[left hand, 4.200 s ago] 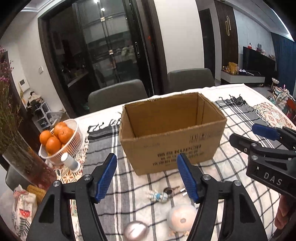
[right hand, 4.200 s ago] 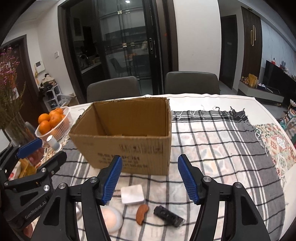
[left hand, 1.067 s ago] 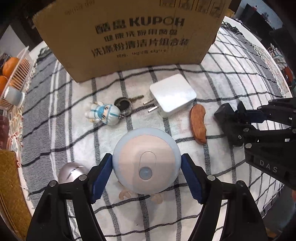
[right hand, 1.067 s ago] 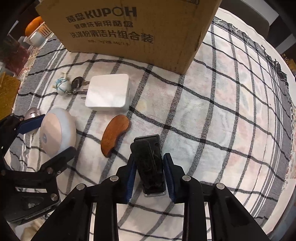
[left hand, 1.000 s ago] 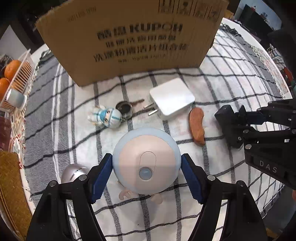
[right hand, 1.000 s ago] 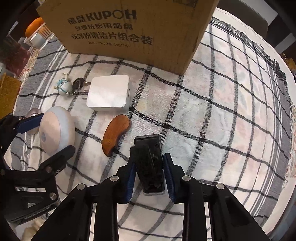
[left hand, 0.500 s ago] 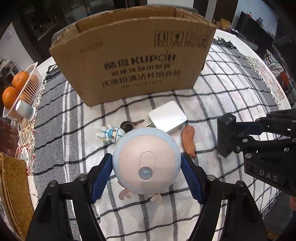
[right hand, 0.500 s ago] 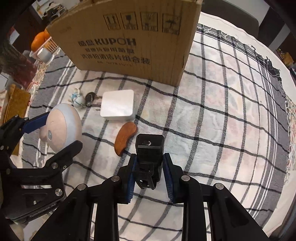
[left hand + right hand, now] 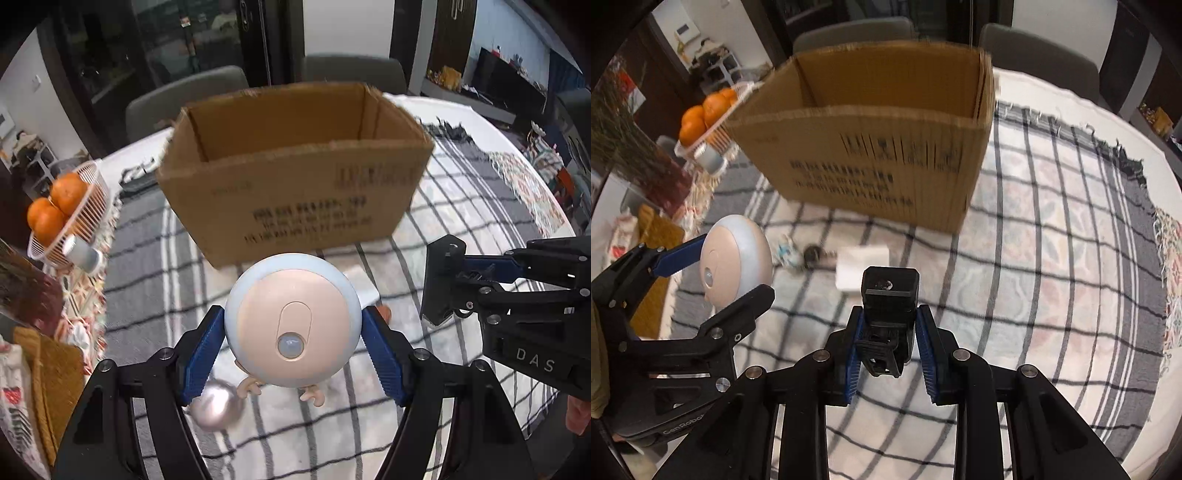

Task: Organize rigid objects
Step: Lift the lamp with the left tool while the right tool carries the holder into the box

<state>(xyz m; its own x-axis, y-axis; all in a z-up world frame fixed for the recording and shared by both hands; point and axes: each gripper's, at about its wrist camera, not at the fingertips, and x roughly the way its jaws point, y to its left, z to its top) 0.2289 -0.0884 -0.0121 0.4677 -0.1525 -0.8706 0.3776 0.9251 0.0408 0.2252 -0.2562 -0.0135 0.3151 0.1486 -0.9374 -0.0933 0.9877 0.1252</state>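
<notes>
My left gripper (image 9: 293, 350) fingers clamp the round night light (image 9: 292, 325); my right gripper (image 9: 889, 343) fingers pinch the black clip (image 9: 889, 295). Both held above the checked surface (image 9: 1034, 295). Beyond: white adapter (image 9: 862, 266), keychain figure (image 9: 786, 254). Farthest, the open cardboard box (image 9: 295, 192), upright.

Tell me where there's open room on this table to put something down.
The checked cloth right of the cardboard box lies bare to its fringe. In front of the box it's crowded: white block, keyring figurine. The orange basket fills the left edge.
</notes>
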